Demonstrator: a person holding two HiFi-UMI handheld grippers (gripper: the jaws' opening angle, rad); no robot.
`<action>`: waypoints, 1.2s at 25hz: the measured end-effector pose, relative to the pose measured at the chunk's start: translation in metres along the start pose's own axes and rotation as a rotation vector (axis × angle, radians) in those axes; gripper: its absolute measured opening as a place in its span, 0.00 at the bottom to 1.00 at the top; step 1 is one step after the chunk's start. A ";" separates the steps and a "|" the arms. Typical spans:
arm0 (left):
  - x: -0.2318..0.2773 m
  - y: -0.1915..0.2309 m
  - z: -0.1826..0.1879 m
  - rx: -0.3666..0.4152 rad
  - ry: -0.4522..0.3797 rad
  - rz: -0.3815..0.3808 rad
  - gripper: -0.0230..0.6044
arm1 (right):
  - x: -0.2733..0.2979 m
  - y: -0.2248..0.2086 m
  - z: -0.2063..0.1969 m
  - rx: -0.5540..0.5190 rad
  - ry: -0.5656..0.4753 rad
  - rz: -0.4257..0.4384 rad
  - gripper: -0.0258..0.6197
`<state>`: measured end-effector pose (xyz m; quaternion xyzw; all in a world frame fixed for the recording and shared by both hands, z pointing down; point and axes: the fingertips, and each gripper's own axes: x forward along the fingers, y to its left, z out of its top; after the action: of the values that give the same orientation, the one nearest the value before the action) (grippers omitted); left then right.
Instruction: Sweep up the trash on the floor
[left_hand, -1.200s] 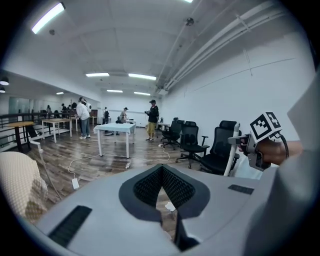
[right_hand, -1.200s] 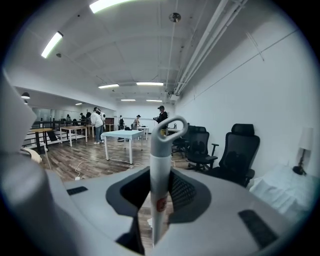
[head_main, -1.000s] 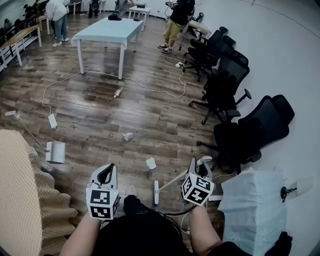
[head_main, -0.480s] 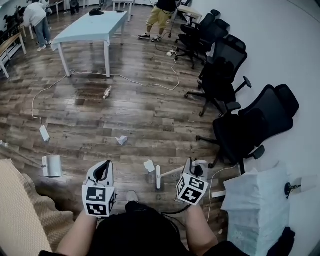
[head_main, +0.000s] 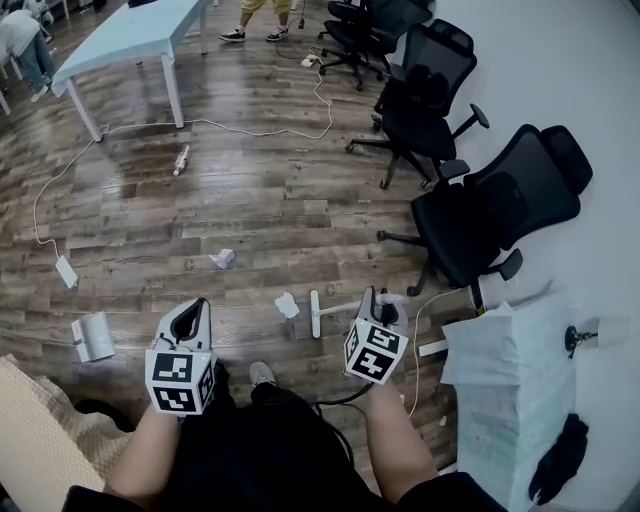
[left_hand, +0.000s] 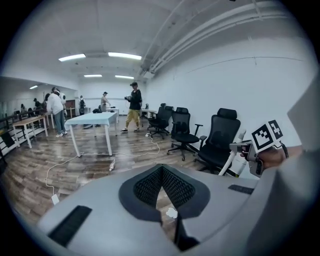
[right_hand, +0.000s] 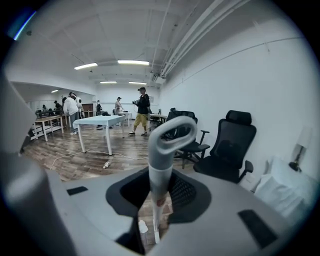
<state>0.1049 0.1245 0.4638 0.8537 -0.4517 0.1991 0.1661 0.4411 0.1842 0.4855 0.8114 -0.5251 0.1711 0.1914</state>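
Crumpled paper wad (head_main: 287, 305) lies on the wood floor (head_main: 270, 215), just ahead and left of the right gripper (head_main: 375, 300), roughly between the two grippers. It shows as a small white scrap past the jaws in both gripper views. Second paper wad (head_main: 222, 259) is farther out, ahead of the left gripper (head_main: 192, 318) and slightly to its right. The right gripper is clamped on the handle of a white broom (head_main: 318, 312). The looped handle end sticks up beyond the jaws in the right gripper view. The narrow broom head rests on the floor just left of that gripper, beside the first wad with a small gap. Left gripper jaws are closed together with nothing between them, held above the floor. A white box-like item (head_main: 92, 336) sits on the floor left of the left gripper. A white cable (head_main: 250, 130) runs across the floor well ahead. A light blue desk (head_main: 125, 35) stands far ahead-left. Black office chairs (head_main: 470, 215) are ahead-right of the right gripper, and a white covered stack (head_main: 510, 385) is to its right.
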 end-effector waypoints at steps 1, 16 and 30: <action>0.009 0.004 0.003 0.015 0.002 -0.023 0.03 | 0.007 0.000 0.001 0.012 0.002 -0.023 0.20; 0.077 0.098 0.004 0.038 0.126 -0.196 0.03 | 0.077 0.038 0.004 0.257 0.099 -0.307 0.20; 0.075 0.178 -0.005 0.035 0.151 -0.176 0.03 | 0.131 0.178 0.052 0.252 0.080 -0.184 0.20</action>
<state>-0.0068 -0.0221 0.5231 0.8754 -0.3575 0.2552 0.2016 0.3325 -0.0112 0.5268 0.8662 -0.4150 0.2496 0.1235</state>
